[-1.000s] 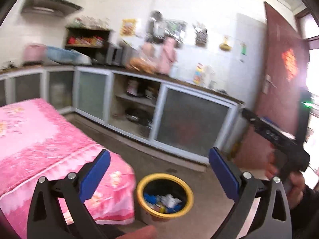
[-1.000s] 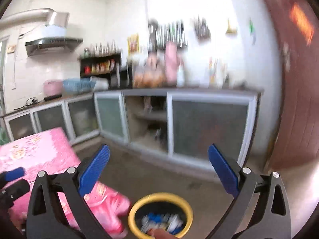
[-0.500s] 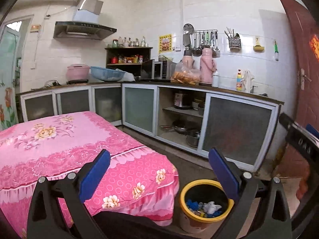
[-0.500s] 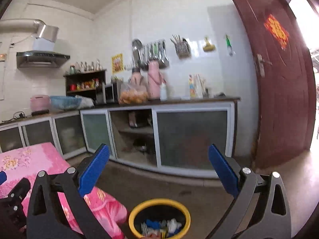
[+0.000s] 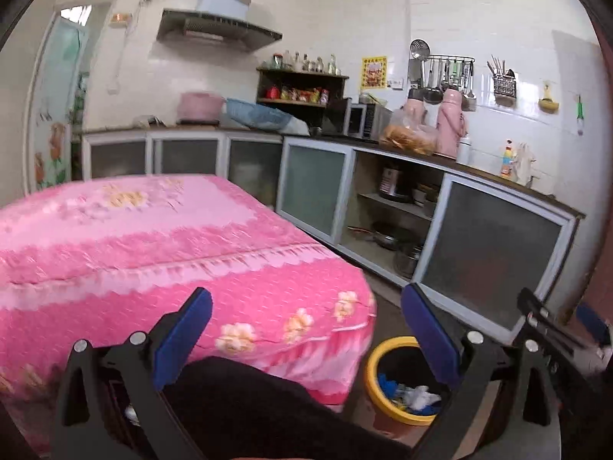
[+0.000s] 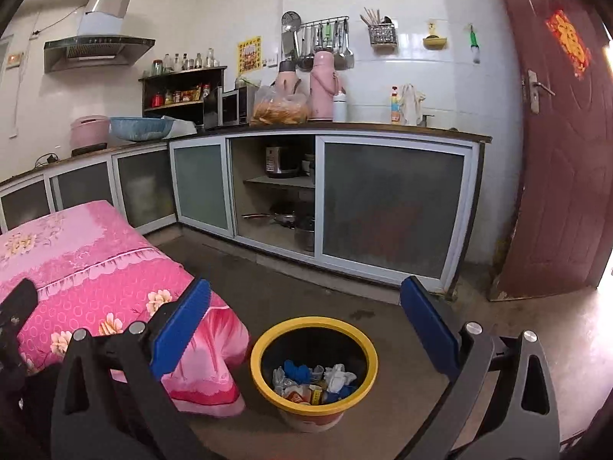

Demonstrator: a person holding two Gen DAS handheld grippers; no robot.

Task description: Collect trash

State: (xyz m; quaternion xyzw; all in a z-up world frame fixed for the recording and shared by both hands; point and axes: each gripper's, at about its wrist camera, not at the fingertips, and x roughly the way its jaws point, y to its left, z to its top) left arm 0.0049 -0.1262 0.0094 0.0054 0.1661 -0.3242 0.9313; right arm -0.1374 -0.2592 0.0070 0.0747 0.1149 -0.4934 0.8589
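Right wrist view shows the right tool spread wide and holding nothing, above a yellow-rimmed bin that stands on the floor just beside the pink-covered table; trash lies inside it. Left wrist view shows the left tool, also wide and bare, with the same bin low between its 2 fingers.

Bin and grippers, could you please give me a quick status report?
Left gripper open, empty. Right gripper open, empty. Bin on floor beside pink table, trash inside. Nothing in the way.
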